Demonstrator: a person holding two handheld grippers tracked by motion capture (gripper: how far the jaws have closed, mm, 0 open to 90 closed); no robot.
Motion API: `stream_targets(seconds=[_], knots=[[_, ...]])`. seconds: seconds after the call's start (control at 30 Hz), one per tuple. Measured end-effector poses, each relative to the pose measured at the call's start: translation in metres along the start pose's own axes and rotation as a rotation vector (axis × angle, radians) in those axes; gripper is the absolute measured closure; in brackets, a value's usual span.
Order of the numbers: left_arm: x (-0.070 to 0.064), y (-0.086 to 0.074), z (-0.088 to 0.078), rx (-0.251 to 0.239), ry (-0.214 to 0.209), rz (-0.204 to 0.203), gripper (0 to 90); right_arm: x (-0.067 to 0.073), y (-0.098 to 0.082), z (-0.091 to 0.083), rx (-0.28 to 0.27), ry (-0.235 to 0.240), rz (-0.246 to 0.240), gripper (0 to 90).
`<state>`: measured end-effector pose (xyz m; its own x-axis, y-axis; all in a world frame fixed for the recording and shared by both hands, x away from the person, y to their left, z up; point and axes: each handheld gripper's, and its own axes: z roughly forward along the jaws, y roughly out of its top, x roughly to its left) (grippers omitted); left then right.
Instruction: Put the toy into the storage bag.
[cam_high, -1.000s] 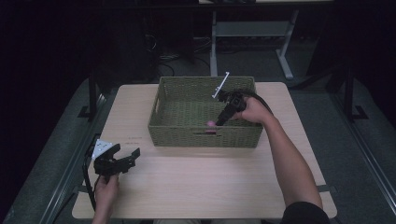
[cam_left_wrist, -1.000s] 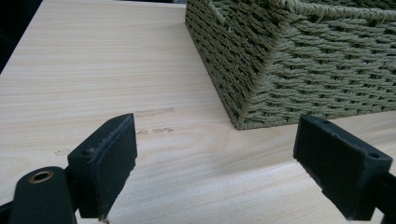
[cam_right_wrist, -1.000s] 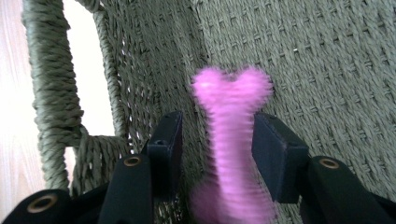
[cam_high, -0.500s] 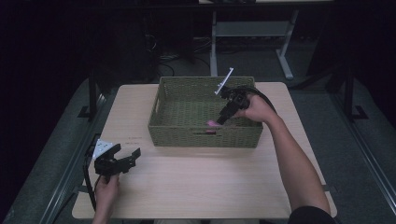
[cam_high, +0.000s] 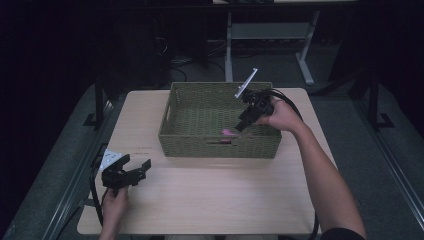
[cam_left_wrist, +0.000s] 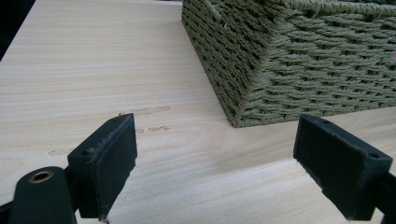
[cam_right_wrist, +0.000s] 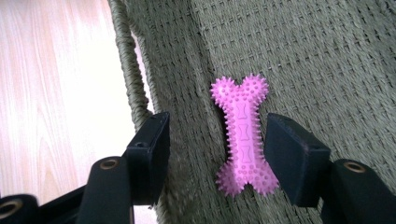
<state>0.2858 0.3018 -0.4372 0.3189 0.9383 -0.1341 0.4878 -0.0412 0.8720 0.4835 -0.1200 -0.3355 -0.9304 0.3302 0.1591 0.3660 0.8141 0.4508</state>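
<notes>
A pink spiky bone toy lies flat on the floor of a green woven basket, near its front wall. In the high view the bone sits just below my right gripper, which hangs over the basket's right half and points down. Its jaws have just been opening. In the right gripper view my right gripper straddles the bone from above with its pads off it. My left gripper rests low at the table's front left, open and holding nothing. It faces the basket's corner.
The basket stands at the back middle of a light wooden table. Bare tabletop lies in front of the basket and to its left. Dark floor surrounds the table, with a white desk frame behind it.
My right gripper has lifted up from the basket floor and its jaws have spread. The pink bone stays lying in the basket. The left gripper has not moved.
</notes>
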Motion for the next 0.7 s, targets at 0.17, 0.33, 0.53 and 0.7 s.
stream_targets(seconds=[0.17, 0.33, 0.53, 0.7], knots=[[0.0, 0.0, 0.0, -0.001, 0.001, 0.0, 13.0, 0.005, -0.002, -0.008, -0.01, -0.008, -0.002, 39.4], [-0.001, 0.0, 0.0, 0.001, -0.001, 0.004, 13.0, 0.01, -0.004, -0.015, -0.013, -0.018, -0.004, 37.7], [-0.002, 0.0, 0.0, 0.005, -0.005, 0.004, 13.0, 0.015, -0.01, -0.02, -0.027, -0.025, 0.005, 36.5], [-0.003, 0.0, 0.001, 0.007, -0.005, 0.007, 13.0, 0.018, -0.017, -0.024, -0.035, -0.026, 0.011, 35.3]])
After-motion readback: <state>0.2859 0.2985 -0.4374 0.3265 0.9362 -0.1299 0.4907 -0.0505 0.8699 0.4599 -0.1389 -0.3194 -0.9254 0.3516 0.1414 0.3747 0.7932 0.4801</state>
